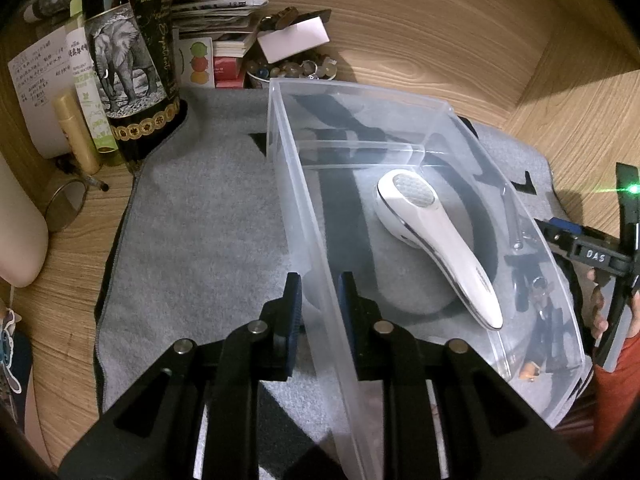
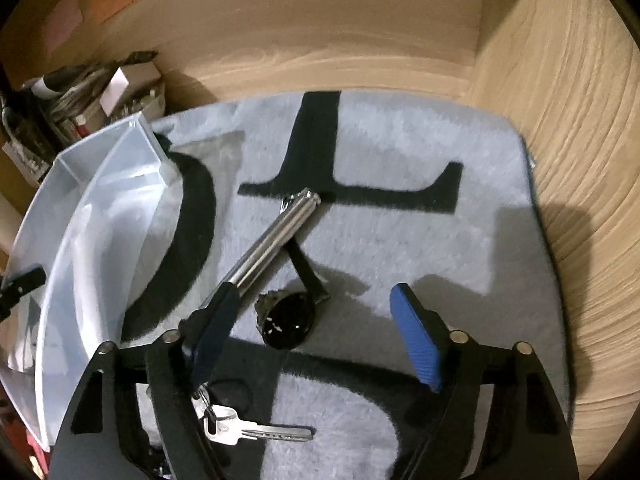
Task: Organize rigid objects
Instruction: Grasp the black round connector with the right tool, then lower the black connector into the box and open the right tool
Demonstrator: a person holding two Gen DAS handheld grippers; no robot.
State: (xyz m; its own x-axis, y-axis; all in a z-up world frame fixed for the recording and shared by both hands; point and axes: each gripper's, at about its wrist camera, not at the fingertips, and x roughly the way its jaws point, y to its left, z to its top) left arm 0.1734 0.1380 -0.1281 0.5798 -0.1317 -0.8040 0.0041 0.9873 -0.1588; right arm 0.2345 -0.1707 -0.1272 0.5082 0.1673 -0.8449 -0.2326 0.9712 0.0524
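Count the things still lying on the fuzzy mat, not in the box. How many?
3: a shiny metal tool in the middle, a black watch just below it, and a key nearest the camera. More may hide behind the fingers.

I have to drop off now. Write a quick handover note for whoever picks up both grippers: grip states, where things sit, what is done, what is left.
Left gripper: shut on the near wall of the clear bin, steadying it.
Right gripper: open, empty, hovering over the black watch on the grey mat.
Done: the white handheld device and a small figure keychain are in the bin.
Left on the mat: watch, metal rod, key.
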